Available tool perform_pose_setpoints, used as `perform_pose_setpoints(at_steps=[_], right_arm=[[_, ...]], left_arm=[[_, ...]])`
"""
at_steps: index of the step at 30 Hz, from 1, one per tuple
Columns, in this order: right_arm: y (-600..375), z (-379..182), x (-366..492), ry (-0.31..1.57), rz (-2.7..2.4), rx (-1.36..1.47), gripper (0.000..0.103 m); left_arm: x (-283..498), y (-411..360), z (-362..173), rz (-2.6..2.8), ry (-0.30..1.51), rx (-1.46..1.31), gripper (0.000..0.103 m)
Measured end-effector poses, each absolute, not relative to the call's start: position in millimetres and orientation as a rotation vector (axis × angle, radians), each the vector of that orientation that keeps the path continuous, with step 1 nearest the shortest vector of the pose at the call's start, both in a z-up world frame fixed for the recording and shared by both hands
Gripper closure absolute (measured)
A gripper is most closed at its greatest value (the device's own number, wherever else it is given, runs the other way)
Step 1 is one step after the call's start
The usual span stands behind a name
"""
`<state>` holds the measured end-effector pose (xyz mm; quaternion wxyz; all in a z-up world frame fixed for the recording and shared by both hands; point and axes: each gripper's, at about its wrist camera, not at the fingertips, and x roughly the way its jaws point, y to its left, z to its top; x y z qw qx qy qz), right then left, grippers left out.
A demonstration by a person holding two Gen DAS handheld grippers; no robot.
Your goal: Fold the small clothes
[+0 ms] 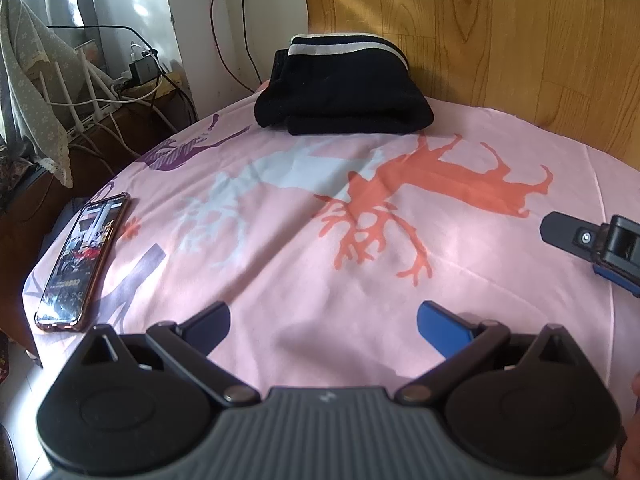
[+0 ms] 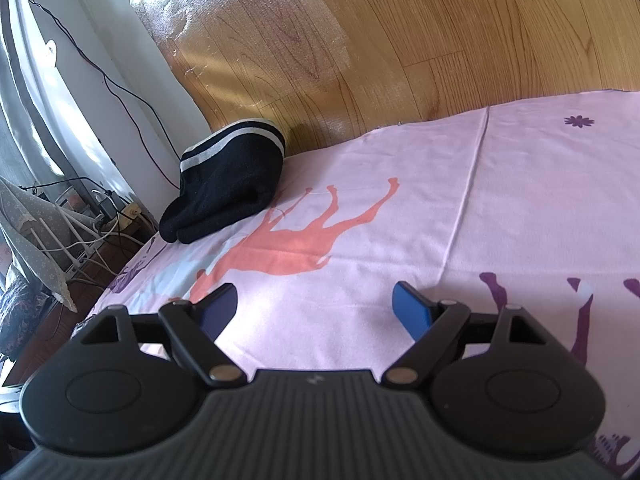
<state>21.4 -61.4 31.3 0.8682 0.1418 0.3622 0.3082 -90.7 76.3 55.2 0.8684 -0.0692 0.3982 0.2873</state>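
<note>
A black knitted garment (image 1: 344,92) with white stripes lies folded in a thick bundle at the far edge of the pink printed sheet (image 1: 280,248), against the wooden headboard. It also shows in the right wrist view (image 2: 228,184), at the far left. My left gripper (image 1: 324,320) is open and empty, low over the near part of the sheet, well short of the garment. My right gripper (image 2: 314,304) is open and empty over the sheet; its fingertip (image 1: 568,232) shows at the right edge of the left wrist view.
A phone (image 1: 84,260) with a lit screen lies near the sheet's left edge. A wooden headboard (image 1: 500,40) stands behind. A side table with cables and a router (image 1: 96,100) is off the left side, with a draped cloth (image 1: 32,92).
</note>
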Motion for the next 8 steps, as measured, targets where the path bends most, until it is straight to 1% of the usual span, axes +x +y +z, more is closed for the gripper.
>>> perform_pose_setpoints(at_steps=[8], right_arm=[[-61.0, 31.6, 20.5, 0.757, 0.646, 0.296, 0.016]], left_arm=[[-91.4, 74.0, 56.4, 0.578, 0.823, -0.135, 0.0]])
